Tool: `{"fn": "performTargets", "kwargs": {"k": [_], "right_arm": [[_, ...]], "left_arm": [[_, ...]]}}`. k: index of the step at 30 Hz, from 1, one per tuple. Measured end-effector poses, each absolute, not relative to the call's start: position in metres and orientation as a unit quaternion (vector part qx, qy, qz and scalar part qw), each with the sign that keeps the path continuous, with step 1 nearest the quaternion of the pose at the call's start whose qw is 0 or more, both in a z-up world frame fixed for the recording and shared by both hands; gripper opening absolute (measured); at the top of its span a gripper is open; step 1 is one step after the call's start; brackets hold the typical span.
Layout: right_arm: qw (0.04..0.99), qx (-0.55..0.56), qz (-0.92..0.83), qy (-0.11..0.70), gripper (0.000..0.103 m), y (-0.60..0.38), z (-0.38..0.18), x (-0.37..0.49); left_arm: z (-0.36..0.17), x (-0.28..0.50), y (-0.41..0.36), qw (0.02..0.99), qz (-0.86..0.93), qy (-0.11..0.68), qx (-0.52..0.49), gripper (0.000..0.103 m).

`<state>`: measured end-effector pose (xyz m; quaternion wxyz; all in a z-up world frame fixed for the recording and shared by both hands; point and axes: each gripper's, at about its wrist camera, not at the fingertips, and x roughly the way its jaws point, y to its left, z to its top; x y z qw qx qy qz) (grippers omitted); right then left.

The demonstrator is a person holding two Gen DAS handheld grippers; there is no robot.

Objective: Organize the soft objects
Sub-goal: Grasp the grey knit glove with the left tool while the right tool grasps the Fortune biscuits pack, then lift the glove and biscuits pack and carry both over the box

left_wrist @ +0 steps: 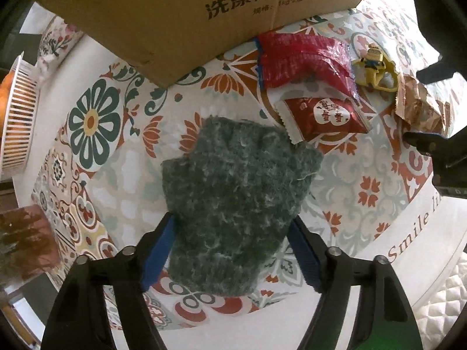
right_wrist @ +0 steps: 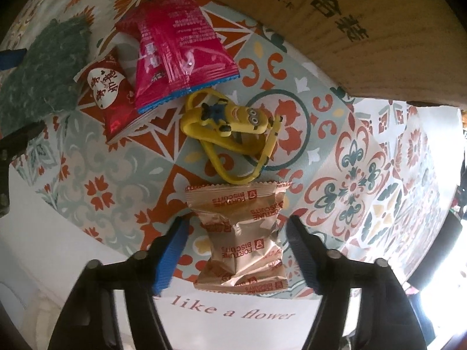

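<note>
A fuzzy dark-green knitted glove [left_wrist: 239, 198] lies flat on the patterned tablecloth [left_wrist: 96, 116]. My left gripper [left_wrist: 232, 218] points down over it, jaws open. Its blue pads [left_wrist: 159, 250] stand at the glove's two sides, and the wool is not bunched. In the right wrist view a tan biscuit packet [right_wrist: 242, 233] lies between the fingers of my right gripper [right_wrist: 236, 219], which is open with a gap on each side. The glove [right_wrist: 43, 73] shows there at the far left.
A cardboard box [left_wrist: 204, 8] stands at the back. Before it lie a pink snack packet [right_wrist: 181, 52], a small red packet [right_wrist: 113, 96] and a yellow toy figure with a strap [right_wrist: 233, 116]. A white basket [left_wrist: 17, 116] sits at the left. The table's white rim [right_wrist: 233, 312] is near.
</note>
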<state>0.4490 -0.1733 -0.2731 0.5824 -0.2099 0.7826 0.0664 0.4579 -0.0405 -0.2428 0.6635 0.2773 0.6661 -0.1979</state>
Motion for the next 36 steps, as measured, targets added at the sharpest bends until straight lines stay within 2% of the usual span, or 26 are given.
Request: {"fn": "performTargets", "kwargs": {"k": [3, 5, 15, 18, 29, 36], "right_arm": [[0.588, -0.203, 0.073, 0.780, 0.059, -0.177, -0.276, 0.448], [0.592, -0.198, 0.076, 0.778, 0.050, -0.178, -0.274, 0.441], [0.635, -0.169, 0.065, 0.751, 0.047, -0.192, -0.256, 0.410], [0.652, -0.153, 0.061, 0.740, 0.047, -0.195, -0.245, 0.402], [0.736, -0.113, 0.070, 0.664, 0.047, -0.191, -0.185, 0.358], [0.789, -0.092, 0.069, 0.603, 0.047, -0.185, -0.142, 0.342]], "left_arm": [[-0.245, 0.454, -0.041, 0.669, -0.194, 0.661, 0.278, 0.062], [-0.243, 0.449, -0.043, 0.674, -0.188, 0.659, 0.278, 0.057], [-0.230, 0.413, -0.044, 0.708, -0.169, 0.643, 0.236, 0.025], [-0.225, 0.404, -0.040, 0.721, -0.168, 0.640, 0.206, 0.020], [-0.190, 0.353, -0.014, 0.761, -0.173, 0.616, 0.106, 0.017], [-0.156, 0.351, -0.018, 0.790, -0.160, 0.586, 0.083, 0.017]]}}
